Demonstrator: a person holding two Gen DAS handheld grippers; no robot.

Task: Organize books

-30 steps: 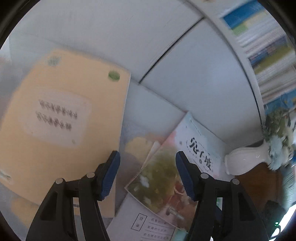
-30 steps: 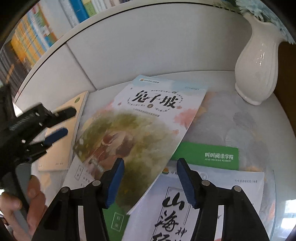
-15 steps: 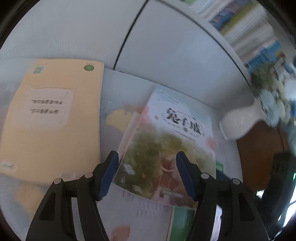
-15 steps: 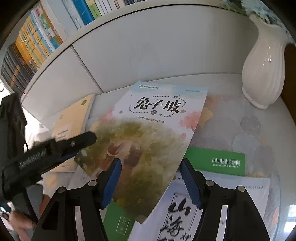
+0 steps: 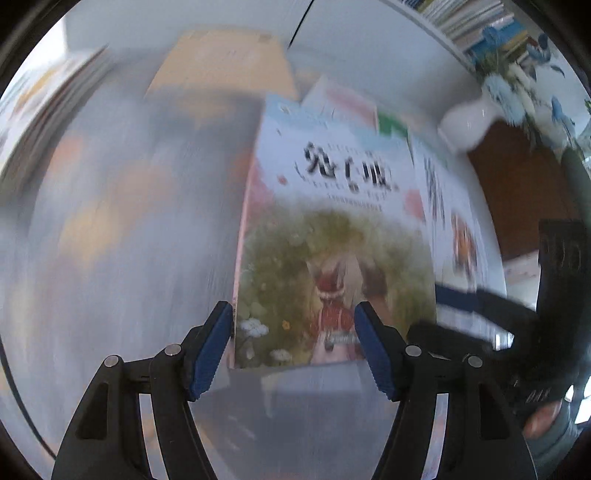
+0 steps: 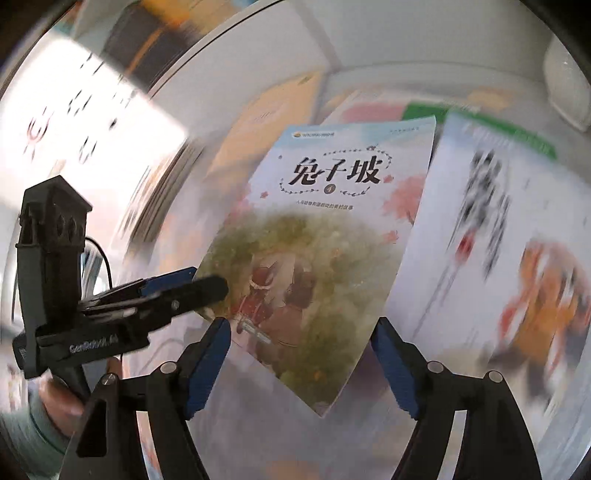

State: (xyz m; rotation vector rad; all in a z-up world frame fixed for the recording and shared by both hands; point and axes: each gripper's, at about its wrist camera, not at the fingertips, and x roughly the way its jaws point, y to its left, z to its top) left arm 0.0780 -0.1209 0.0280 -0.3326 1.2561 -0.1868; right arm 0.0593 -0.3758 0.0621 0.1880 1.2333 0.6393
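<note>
A picture book with a blue-white top, black characters and a green scene (image 5: 332, 240) lies on the table, also sharp in the right wrist view (image 6: 317, 240). My left gripper (image 5: 295, 343) is open, its blue pads (image 5: 210, 347) straddling the book's near edge. In the right wrist view the left gripper (image 6: 199, 284) reaches the book's left edge from the side. My right gripper (image 6: 301, 362) is open, its pads either side of the book's near corner. An orange book (image 5: 221, 70) lies beyond, also in the right wrist view (image 6: 269, 107). Whether either gripper touches the book is unclear.
A white book with large black characters (image 6: 498, 240) lies right of the picture book, a green one (image 6: 424, 110) behind. A white vase (image 5: 465, 125) with flowers stands at the back right. Shelved books (image 5: 461, 18) run behind a white panel. A book stack (image 5: 40, 110) blurs at left.
Both grippers swung fast; the views are motion-blurred. The left gripper moved right to the picture book's near edge. The right gripper closed in, and the book appears shifted and turned.
</note>
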